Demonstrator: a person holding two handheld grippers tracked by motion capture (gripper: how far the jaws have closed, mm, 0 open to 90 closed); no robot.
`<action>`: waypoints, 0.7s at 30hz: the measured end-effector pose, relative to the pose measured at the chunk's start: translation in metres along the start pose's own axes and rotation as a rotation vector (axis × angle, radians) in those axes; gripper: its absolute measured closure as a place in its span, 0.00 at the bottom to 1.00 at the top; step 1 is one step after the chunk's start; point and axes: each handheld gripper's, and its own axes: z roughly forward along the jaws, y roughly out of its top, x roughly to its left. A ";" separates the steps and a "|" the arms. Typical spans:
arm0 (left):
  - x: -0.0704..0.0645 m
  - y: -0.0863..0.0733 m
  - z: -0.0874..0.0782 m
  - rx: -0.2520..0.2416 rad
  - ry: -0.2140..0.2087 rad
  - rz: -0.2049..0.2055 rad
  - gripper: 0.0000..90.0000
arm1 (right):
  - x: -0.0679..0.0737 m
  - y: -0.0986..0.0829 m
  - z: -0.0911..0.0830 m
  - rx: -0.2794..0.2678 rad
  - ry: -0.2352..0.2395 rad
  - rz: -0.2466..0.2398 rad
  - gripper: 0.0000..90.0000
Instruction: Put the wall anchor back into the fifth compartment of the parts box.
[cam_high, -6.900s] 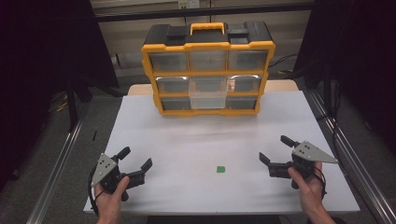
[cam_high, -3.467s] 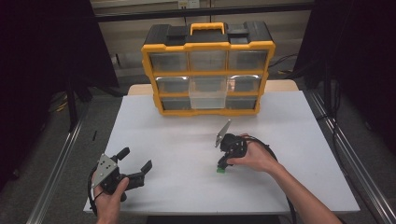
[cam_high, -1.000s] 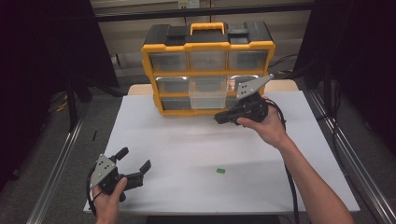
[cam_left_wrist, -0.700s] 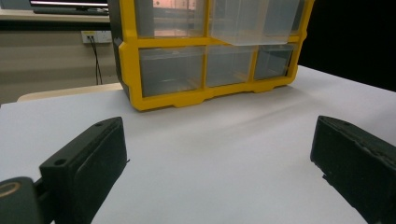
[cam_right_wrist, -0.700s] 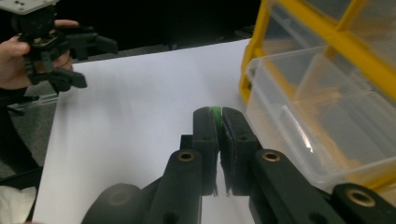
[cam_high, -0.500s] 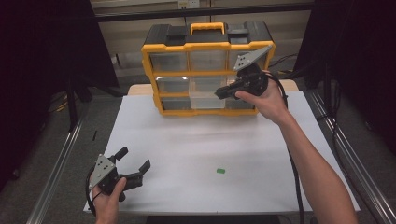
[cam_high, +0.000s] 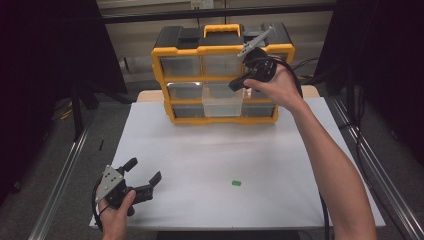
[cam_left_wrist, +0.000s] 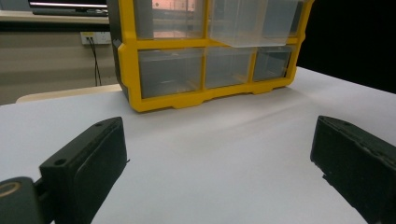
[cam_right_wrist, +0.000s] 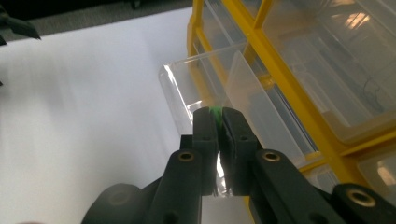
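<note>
White table surface (cam_high: 210, 150), rectangular, bare. One small green piece (cam_high: 236, 183) lying on the table's near half. Metal rails (cam_high: 60, 175) along both table sides. Dark cables (cam_high: 305, 65) behind the table at right. Wall socket with black lead (cam_left_wrist: 91, 37) at rear.

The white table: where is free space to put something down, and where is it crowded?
The table is bare between the organizer and the green piece, and along the right edge. Bare room also lies left of the organizer. It is crowded at the pulled-out drawer, where the right gripper holds a green bit, and at the near-left corner, by the left gripper.
</note>
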 end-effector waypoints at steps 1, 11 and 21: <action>0.001 0.000 -0.001 0.008 -0.009 0.003 0.04 | -0.001 0.003 0.003 0.014 0.000 -0.001 0.94; 0.002 0.000 -0.001 -0.002 -0.008 -0.006 0.04 | -0.007 0.029 0.027 0.127 -0.020 -0.014 0.94; 0.001 -0.001 -0.001 0.003 0.009 -0.006 0.04 | -0.010 0.026 0.048 0.282 -0.018 -0.021 0.94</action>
